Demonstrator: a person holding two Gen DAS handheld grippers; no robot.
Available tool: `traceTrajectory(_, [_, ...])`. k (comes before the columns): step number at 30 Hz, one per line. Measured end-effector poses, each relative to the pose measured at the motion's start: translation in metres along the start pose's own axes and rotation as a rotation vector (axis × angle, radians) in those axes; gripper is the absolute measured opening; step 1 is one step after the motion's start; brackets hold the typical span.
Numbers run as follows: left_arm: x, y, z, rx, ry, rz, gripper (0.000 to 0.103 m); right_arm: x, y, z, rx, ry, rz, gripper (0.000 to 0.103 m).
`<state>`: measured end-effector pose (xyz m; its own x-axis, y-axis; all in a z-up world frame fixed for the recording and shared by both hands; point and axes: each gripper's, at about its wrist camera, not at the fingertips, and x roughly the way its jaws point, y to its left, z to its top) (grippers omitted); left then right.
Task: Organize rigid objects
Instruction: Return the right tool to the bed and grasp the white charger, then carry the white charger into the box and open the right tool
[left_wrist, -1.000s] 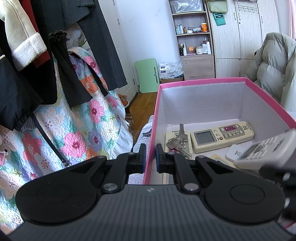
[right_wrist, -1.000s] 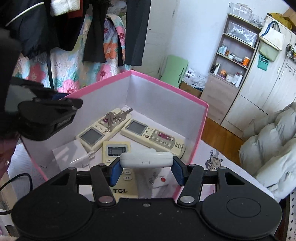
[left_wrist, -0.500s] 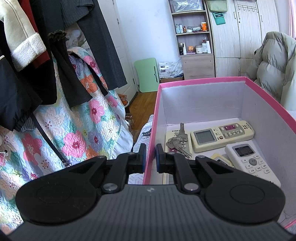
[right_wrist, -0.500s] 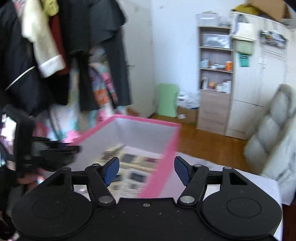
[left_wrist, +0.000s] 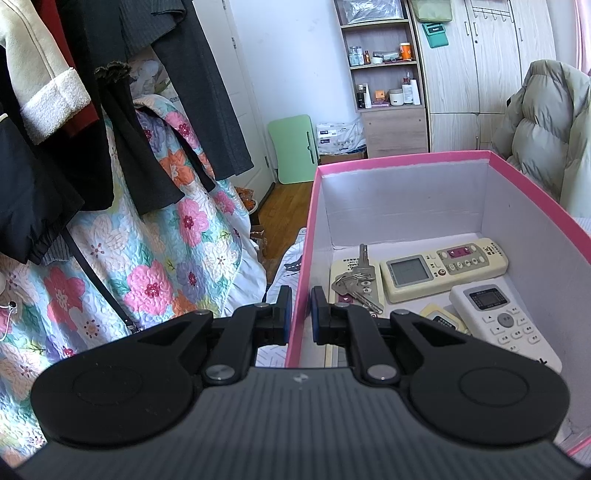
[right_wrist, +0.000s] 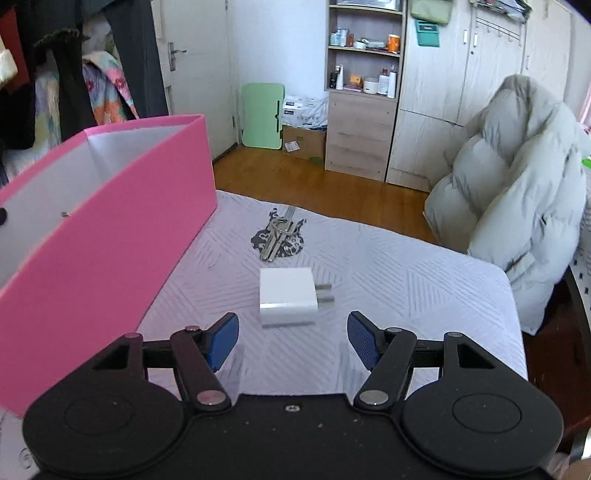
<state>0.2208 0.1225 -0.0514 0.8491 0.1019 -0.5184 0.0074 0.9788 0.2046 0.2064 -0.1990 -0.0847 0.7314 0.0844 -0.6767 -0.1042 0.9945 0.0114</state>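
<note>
My left gripper (left_wrist: 298, 314) is shut on the left wall of the pink box (left_wrist: 312, 221). Inside lie a cream remote (left_wrist: 443, 264), a white remote (left_wrist: 502, 328), a bunch of keys (left_wrist: 356, 282) on another cream remote, and a small yellow-edged device (left_wrist: 441, 317). My right gripper (right_wrist: 291, 338) is open and empty, low over the bed just short of a white plug charger (right_wrist: 287, 293). Beyond it lies a second bunch of keys (right_wrist: 277, 236). The pink box (right_wrist: 122, 236) stands to its left.
A white quilted bedspread (right_wrist: 406, 288) carries the box and loose items. A grey puffer jacket (right_wrist: 517, 177) hangs at the right edge. Hanging clothes and a floral quilt (left_wrist: 129, 258) fill the left. Shelves (right_wrist: 364, 74) and wardrobe stand across the wooden floor.
My right gripper let the white remote go into the box, opened, and swung right out of the box to the bedspread in front of the charger. The left gripper has kept still.
</note>
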Motion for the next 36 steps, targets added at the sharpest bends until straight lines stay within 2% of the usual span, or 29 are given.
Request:
traceTrajectory(3, [0.001, 0.0, 0.0, 0.007, 0.0, -0.002, 0.009, 0.006, -0.004, 0.006, 0.022, -0.052, 0.014, 0.07])
traceTrajectory(5, [0.001, 0.0, 0.0, 0.02, 0.001, -0.008, 0.01, 0.01, -0.002, 0.01, -0.012, -0.057, 0.032, 0.07])
traceTrajectory(9, [0.002, 0.0, -0.001, 0.012, 0.001, -0.001, 0.01, 0.023, 0.015, 0.005, -0.124, 0.007, -0.016, 0.067])
traceTrajectory(10, [0.002, 0.0, -0.001, 0.016, 0.001, 0.0, 0.01, 0.028, 0.019, 0.002, -0.147, 0.019, -0.05, 0.066])
traceTrajectory(12, [0.002, 0.0, 0.0, 0.016, 0.001, 0.0, 0.01, 0.027, 0.026, -0.003, -0.182, -0.02, -0.086, 0.059])
traceTrajectory(13, [0.002, 0.0, -0.001, 0.018, 0.0, 0.0, 0.01, 0.025, 0.029, -0.004, -0.191, -0.032, -0.101, 0.046])
traceTrajectory(15, [0.002, 0.0, 0.0, 0.017, 0.001, -0.001, 0.01, 0.021, 0.029, -0.004, -0.177, -0.03, -0.091, 0.047])
traceTrajectory(17, [0.001, 0.0, -0.001, 0.018, -0.001, -0.002, 0.01, 0.012, 0.025, -0.003, -0.118, -0.055, -0.043, 0.046])
traceTrajectory(22, [0.001, -0.001, -0.001, 0.017, -0.002, -0.002, 0.01, -0.024, 0.028, 0.005, -0.085, -0.147, -0.018, 0.047])
traceTrajectory(27, [0.001, -0.001, -0.001, 0.012, -0.001, -0.003, 0.009, -0.073, 0.054, 0.02, -0.18, -0.264, 0.034, 0.047])
traceTrajectory(30, [0.0, -0.002, -0.001, 0.008, -0.003, -0.006, 0.01, -0.089, 0.072, 0.03, -0.198, -0.278, 0.148, 0.047])
traceTrajectory(34, [0.0, 0.0, 0.0, -0.009, -0.001, -0.007, 0.01, -0.1, 0.087, 0.053, -0.131, -0.25, 0.455, 0.047])
traceTrajectory(36, [0.001, 0.001, 0.001, -0.014, -0.001, -0.011, 0.009, -0.096, 0.1, 0.061, -0.153, -0.213, 0.524, 0.047])
